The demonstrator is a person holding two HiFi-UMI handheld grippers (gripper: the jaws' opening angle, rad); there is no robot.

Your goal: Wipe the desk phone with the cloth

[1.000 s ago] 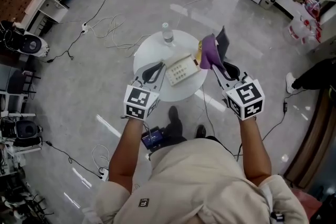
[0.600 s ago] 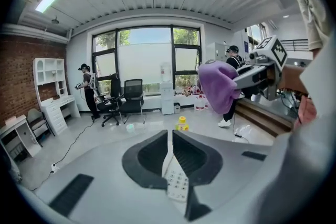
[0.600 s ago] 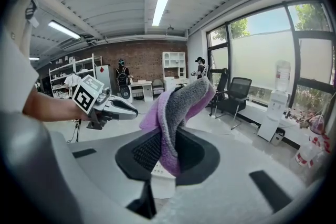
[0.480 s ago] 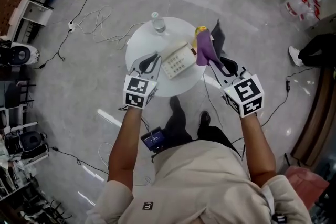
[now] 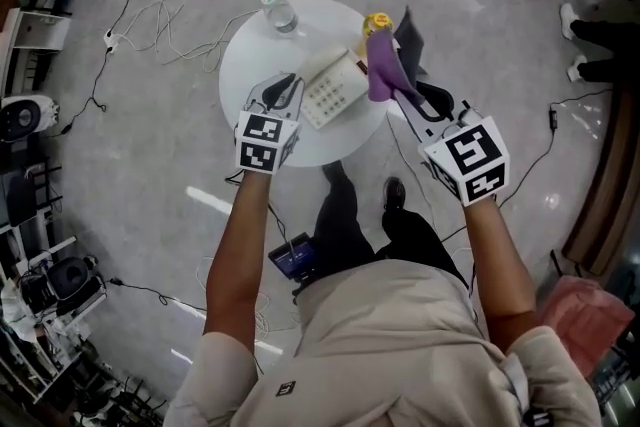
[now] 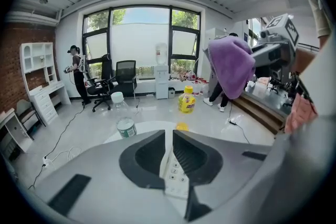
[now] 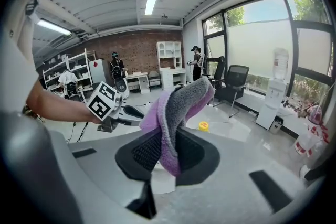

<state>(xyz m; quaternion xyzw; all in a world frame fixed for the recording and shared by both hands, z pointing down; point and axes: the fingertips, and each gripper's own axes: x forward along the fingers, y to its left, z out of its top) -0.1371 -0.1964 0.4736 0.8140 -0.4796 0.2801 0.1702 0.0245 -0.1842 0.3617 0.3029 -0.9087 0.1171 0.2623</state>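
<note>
With right gripper [image 5: 404, 93] clamped on cloth [image 5: 379, 73], lower it flat onto desk phone [image 5: 330, 91]; steady phone with closed, empty left gripper [image 5: 284, 82].

The cloth [image 5: 381, 75] is purple, the desk phone [image 5: 333, 91] and table [image 5: 243, 63] white, the bottle [image 6: 186, 101] yellow, the floor [image 5: 150, 165] glossy grey.

You're wearing a beige short-sleeved shirt [image 5: 390, 345], dark trousers [image 5: 345, 227] and dark shoes [image 5: 333, 179]; your grey left claw [image 5: 283, 87] and right claw [image 5: 405, 93] are each bearing a white, black-marked cube [image 5: 266, 141].
</note>
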